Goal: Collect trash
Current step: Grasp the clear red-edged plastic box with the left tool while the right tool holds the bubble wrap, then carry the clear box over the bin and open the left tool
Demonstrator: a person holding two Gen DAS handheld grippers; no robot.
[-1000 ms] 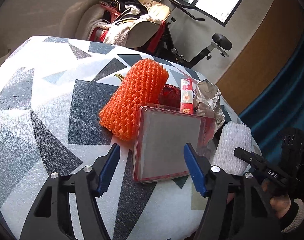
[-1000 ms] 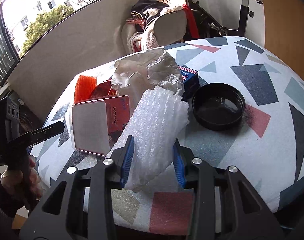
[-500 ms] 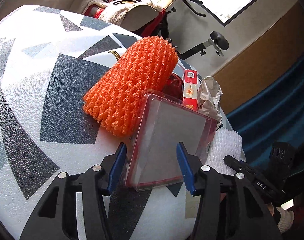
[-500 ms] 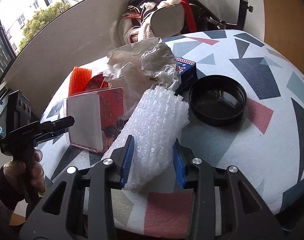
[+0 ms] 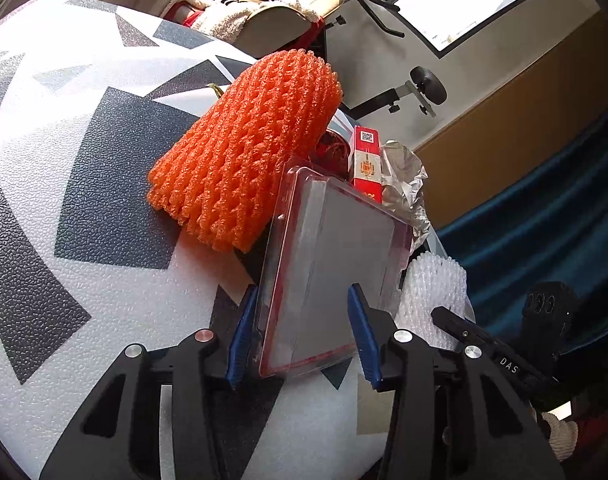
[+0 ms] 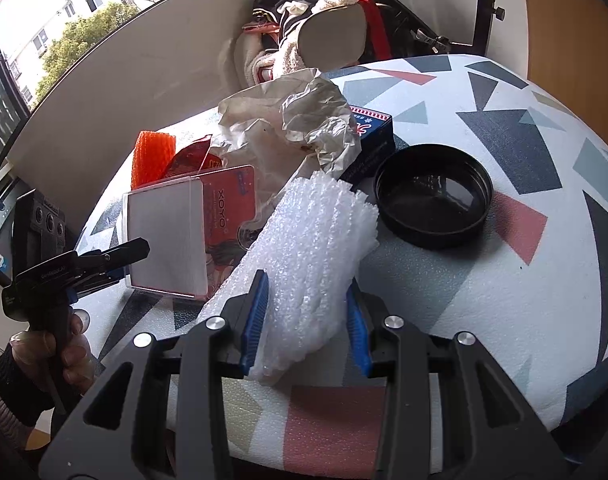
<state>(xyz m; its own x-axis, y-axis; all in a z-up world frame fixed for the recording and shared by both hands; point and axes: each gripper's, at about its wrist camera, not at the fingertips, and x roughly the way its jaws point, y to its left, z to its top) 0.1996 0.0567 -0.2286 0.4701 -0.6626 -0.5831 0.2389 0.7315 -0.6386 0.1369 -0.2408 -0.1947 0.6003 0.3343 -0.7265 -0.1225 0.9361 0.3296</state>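
Note:
A clear plastic box (image 5: 332,260) with a red rim lies tilted on the patterned table (image 5: 63,160), leaning on an orange foam net (image 5: 247,152). My left gripper (image 5: 301,336) has the box's near end between its blue pads, and its jaws are closing; the left pad is at the box's edge, but no firm press shows. In the right wrist view the same box (image 6: 165,236) sits at the left gripper (image 6: 123,260). My right gripper (image 6: 306,316) is shut on a white foam net sleeve (image 6: 316,248), which rests on the table.
Behind the box stand a red carton (image 5: 367,160) and crumpled foil paper (image 6: 287,128). A blue box (image 6: 374,132) and a black round lid (image 6: 432,196) lie to the right. A chair heaped with clothes (image 6: 316,28) stands beyond the table's far edge.
My left gripper has sunk, rolled and moved in around the box's near end while its jaws narrowed. The right gripper keeps its hold on the white foam sleeve and has not moved.

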